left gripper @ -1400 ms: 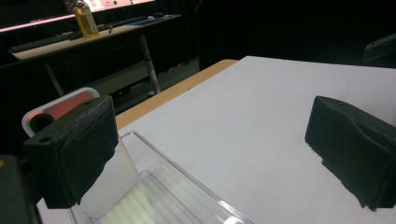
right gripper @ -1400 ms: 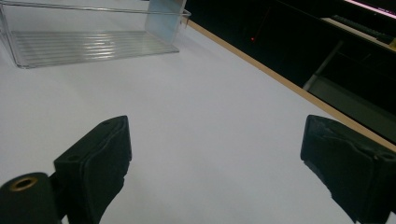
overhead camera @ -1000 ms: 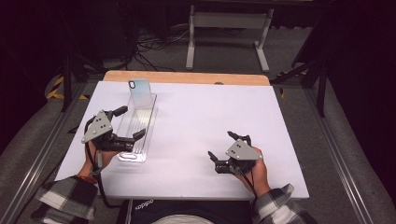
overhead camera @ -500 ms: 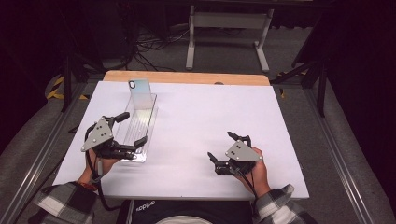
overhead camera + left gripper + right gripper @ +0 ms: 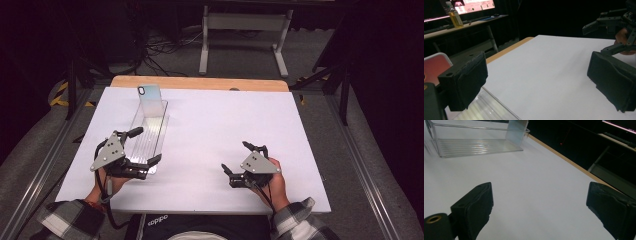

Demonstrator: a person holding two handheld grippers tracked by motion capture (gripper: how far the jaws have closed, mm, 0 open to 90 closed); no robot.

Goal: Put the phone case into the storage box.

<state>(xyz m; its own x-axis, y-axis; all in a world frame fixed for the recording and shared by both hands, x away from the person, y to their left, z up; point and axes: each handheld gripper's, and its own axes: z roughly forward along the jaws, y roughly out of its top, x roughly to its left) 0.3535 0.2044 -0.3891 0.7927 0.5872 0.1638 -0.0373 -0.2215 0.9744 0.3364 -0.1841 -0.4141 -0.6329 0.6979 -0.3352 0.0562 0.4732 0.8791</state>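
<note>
The white table (image 5: 215, 135) takes up most of the high view, its wooden far edge (image 5: 200, 82) just peeking out beyond the white sheet. On its left half lies a long clear plastic tray (image 5: 150, 135), running away from the person, with ribs along its floor plain to see in the right gripper view (image 5: 474, 146). Standing upright at the tray's far end is a phone (image 5: 150, 99), pale back facing us, camera corner up top; it's leaning against or sitting inside that end, and I can't tell which.

Down at the tray's near end is the left gripper (image 5: 145, 147), held in the person's left hand (image 5: 107, 182), checked sleeve below it. Its jaws are spread wide, one above the tray's left wall, one out to the right near the tray's end, gripping nothing. In the left gripper view (image 5: 536, 82) there's just white table between the two black pads, with the tray's clear edge (image 5: 489, 107) at bottom left.

Over on the right half, well apart from the tray, sits the right gripper (image 5: 239, 157), low on the table in the right hand (image 5: 272, 182). Jaws wide apart here too, and in the right gripper view (image 5: 539, 207) they've got bare white surface between them.
</note>
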